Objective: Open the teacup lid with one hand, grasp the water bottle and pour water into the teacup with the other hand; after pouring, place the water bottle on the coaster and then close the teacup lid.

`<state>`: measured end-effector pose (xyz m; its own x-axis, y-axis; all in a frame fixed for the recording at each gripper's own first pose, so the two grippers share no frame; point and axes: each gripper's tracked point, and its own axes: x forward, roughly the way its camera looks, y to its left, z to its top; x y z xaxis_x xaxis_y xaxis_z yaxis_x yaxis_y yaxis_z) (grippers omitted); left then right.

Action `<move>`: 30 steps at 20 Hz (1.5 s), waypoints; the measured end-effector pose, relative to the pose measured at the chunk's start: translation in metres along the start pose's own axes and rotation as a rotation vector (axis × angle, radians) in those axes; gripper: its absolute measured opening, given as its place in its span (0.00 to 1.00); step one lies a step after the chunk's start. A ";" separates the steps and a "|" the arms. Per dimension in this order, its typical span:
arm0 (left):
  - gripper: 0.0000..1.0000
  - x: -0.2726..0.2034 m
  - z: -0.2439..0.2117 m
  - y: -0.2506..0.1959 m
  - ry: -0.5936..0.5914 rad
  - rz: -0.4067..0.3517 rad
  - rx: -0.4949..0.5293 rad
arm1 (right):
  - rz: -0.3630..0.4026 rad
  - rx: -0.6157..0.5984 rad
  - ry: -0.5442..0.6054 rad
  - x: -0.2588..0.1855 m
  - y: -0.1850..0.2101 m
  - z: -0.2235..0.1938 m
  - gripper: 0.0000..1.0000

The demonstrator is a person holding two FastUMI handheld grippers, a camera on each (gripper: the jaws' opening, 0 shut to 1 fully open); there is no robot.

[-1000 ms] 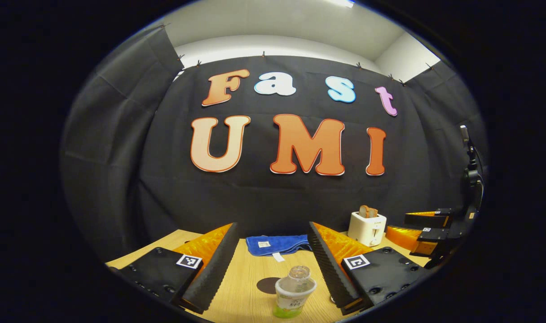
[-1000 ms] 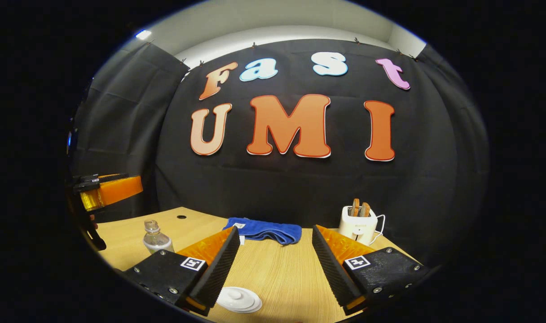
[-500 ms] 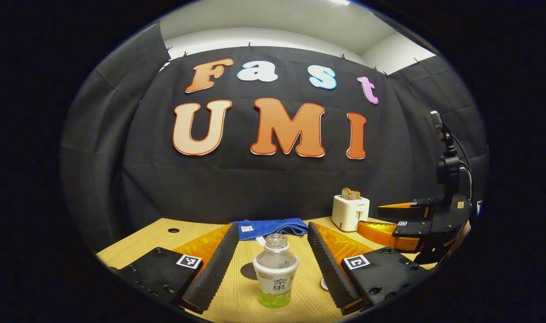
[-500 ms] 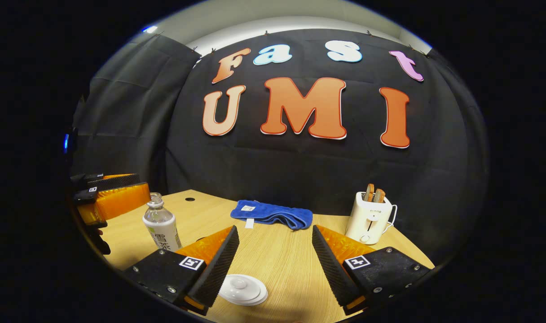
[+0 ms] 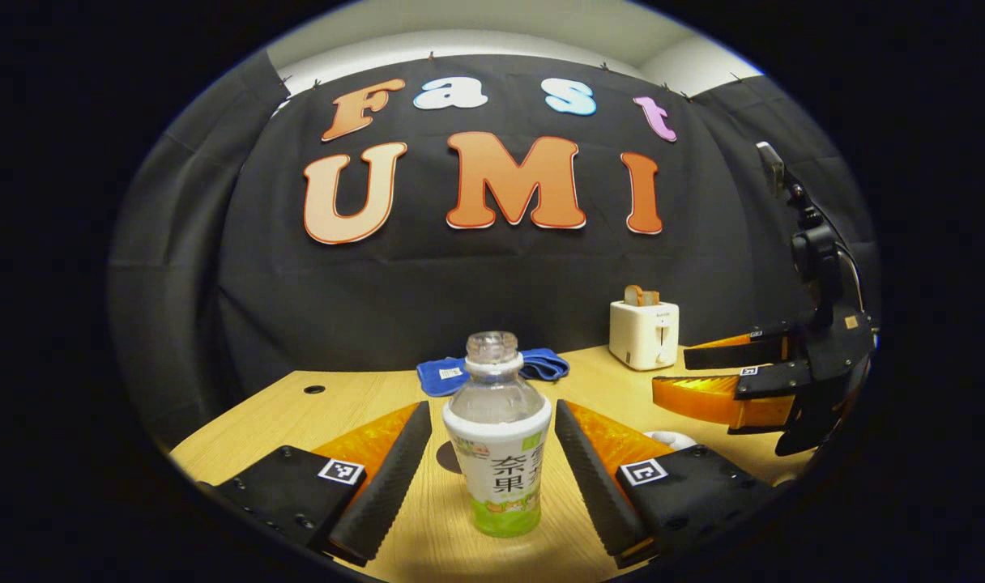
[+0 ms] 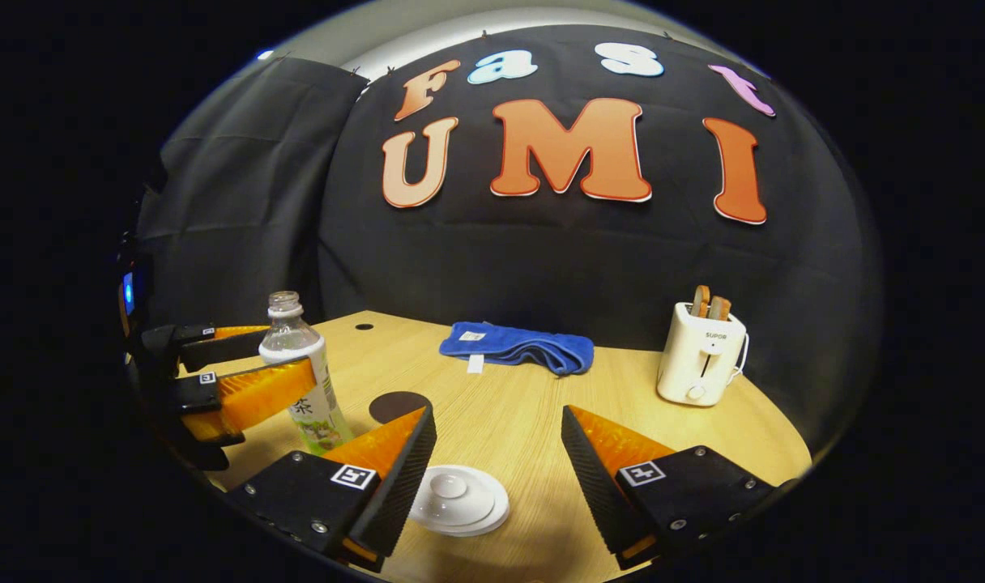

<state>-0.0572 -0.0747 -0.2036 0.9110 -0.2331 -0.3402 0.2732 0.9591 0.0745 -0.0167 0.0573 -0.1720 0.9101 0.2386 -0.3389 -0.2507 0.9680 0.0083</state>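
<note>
On the wooden table [image 5: 314,413], the uncapped water bottle [image 5: 499,445] stands between the left gripper's [image 5: 487,470] spread fingers, not touching. It looks light and slippery; best squeezed around the label. The right gripper [image 6: 499,478], spread too, hangs above the breakable white lid [image 6: 458,500].

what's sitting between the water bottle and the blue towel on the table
In the right gripper view, the dark round coaster lies on the table between the water bottle and the blue towel.

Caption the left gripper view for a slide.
Open left tool straddles the upright, uncapped bottle on the table, not yet gripping; towel and toaster behind.
</note>
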 end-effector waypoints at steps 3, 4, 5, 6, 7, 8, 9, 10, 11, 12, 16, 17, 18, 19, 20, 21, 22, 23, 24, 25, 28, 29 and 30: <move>0.99 0.005 -0.014 0.000 0.026 0.003 0.008 | 0.021 -0.040 0.039 -0.001 0.007 -0.018 0.88; 0.99 0.008 -0.018 -0.001 0.037 0.001 0.003 | 0.024 -0.050 0.050 -0.001 0.009 -0.026 0.85; 0.99 0.007 -0.025 0.000 0.052 -0.001 -0.005 | 0.029 -0.050 0.056 -0.001 0.010 -0.031 0.81; 0.99 0.008 -0.032 -0.001 0.069 -0.009 -0.015 | 0.038 -0.042 0.062 0.000 0.012 -0.034 0.77; 0.99 0.010 -0.037 -0.003 0.081 -0.016 -0.024 | 0.053 -0.030 0.074 0.000 0.015 -0.038 0.66; 0.99 0.011 -0.040 -0.003 0.091 -0.022 -0.028 | 0.067 -0.020 0.081 0.000 0.018 -0.042 0.67; 0.99 0.011 -0.046 -0.002 0.104 -0.023 -0.026 | 0.079 -0.009 0.081 0.000 0.020 -0.041 0.64; 0.98 0.011 -0.050 -0.002 0.117 -0.025 -0.021 | 0.088 -0.009 0.087 0.000 0.023 -0.043 0.59; 0.96 0.011 -0.054 -0.004 0.130 -0.026 -0.016 | 0.091 -0.017 0.088 0.001 0.023 -0.045 0.59; 0.96 0.011 -0.056 -0.003 0.138 -0.028 -0.013 | 0.092 -0.027 0.088 0.000 0.024 -0.046 0.57; 0.85 0.014 -0.066 -0.007 0.170 -0.037 -0.011 | 0.122 -0.058 0.093 -0.003 0.033 -0.050 0.52; 0.86 0.014 -0.069 -0.008 0.175 -0.039 -0.010 | 0.122 -0.063 0.099 -0.001 0.034 -0.052 0.51; 0.85 0.014 -0.069 -0.007 0.183 -0.037 -0.009 | 0.117 -0.069 0.108 0.000 0.033 -0.055 0.51; 0.85 0.014 -0.071 -0.005 0.185 -0.032 -0.006 | 0.103 -0.067 0.113 0.001 0.031 -0.056 0.48; 0.78 0.013 -0.072 -0.004 0.193 -0.031 -0.007 | 0.106 -0.061 0.117 0.003 0.032 -0.056 0.42; 0.76 0.014 -0.073 -0.004 0.194 -0.032 -0.010 | 0.104 -0.055 0.113 0.004 0.032 -0.054 0.35; 0.74 0.015 -0.074 -0.005 0.193 -0.033 -0.012 | 0.102 -0.051 0.116 0.004 0.031 -0.055 0.34; 0.72 0.017 -0.071 -0.006 0.189 -0.037 -0.013 | 0.107 -0.044 0.116 0.006 0.031 -0.055 0.27; 0.71 0.019 -0.071 -0.006 0.187 -0.039 -0.018 | 0.114 -0.037 0.118 0.005 0.033 -0.055 0.28; 0.70 0.018 -0.072 -0.006 0.185 -0.041 -0.020 | 0.121 -0.031 0.119 0.006 0.033 -0.055 0.25; 0.63 0.017 -0.071 -0.005 0.184 -0.038 -0.017 | 0.102 -0.042 0.106 0.005 0.028 -0.054 0.23; 0.63 0.018 -0.071 -0.003 0.183 -0.035 -0.016 | 0.095 -0.047 0.098 0.005 0.026 -0.051 0.22; 0.63 0.018 -0.071 -0.001 0.187 -0.028 -0.006 | 0.094 -0.040 0.092 0.004 0.025 -0.049 0.21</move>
<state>-0.0627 -0.0688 -0.2762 0.8298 -0.2266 -0.5100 0.2953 0.9537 0.0567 -0.0357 0.0786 -0.2195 0.8482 0.3182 -0.4235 -0.3482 0.9374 0.0071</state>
